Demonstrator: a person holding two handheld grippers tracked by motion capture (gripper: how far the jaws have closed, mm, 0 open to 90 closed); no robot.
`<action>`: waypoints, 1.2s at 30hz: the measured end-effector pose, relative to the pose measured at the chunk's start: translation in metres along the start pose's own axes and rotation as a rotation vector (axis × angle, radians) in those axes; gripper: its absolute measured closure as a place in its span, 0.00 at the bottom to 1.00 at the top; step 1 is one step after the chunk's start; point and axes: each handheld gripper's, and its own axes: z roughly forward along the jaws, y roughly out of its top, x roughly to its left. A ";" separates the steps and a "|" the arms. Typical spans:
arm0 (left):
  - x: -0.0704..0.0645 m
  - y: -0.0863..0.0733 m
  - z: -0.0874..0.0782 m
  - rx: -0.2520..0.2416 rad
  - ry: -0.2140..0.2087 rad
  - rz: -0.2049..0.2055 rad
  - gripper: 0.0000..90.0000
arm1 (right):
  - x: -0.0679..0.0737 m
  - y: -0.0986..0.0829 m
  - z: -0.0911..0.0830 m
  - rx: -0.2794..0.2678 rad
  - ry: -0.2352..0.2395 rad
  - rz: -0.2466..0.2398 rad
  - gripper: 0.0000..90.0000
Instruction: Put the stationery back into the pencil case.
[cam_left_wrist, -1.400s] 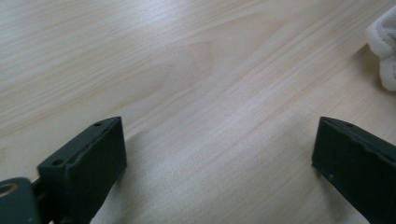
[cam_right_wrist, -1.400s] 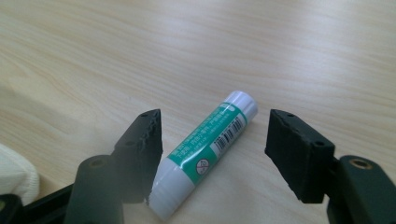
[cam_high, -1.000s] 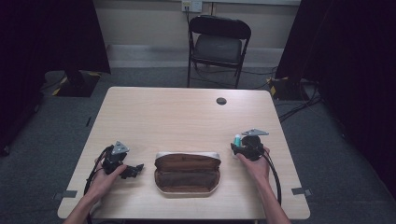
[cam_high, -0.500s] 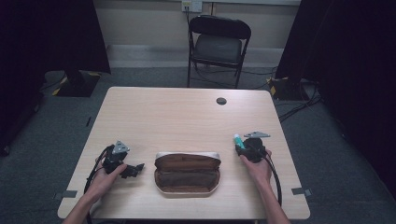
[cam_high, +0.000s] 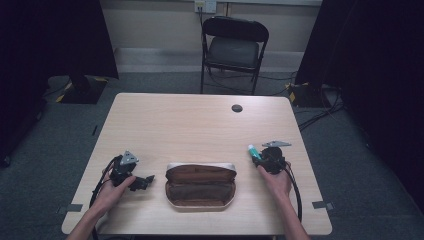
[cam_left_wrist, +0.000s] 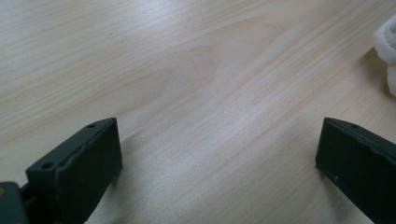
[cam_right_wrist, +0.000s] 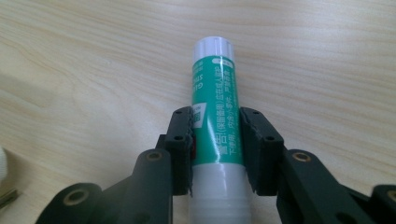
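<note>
Right claw (cam_right_wrist: 215, 135) clamps glue stick (cam_right_wrist: 215, 102); bare table (cam_high: 190, 125) ahead.

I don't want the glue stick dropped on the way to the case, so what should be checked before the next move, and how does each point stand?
1. Right gripper shut on the glue stick: ok, jaws press both sides of the green label.
2. Grip placement: ok, about mid-length on the tube.
3. Pencil case open: ok, its brown inside shows.
4. Path from the stick to the case: ok, bare table between them.
5. Left gripper out of the way: ok, open, holding nothing, left of the case.
6. Glue stick cap seated: cannot tell.
</note>
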 end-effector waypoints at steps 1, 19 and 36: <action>0.000 0.000 0.000 0.000 0.000 -0.004 0.00 | -0.001 0.000 -0.002 -0.005 0.011 0.005 0.74; 0.000 0.000 0.000 0.000 0.001 -0.005 0.00 | 0.003 0.012 -0.043 -0.122 0.132 -0.005 0.74; 0.000 0.000 0.000 -0.002 -0.001 -0.006 0.00 | 0.031 0.027 -0.084 -0.223 0.275 -0.061 0.74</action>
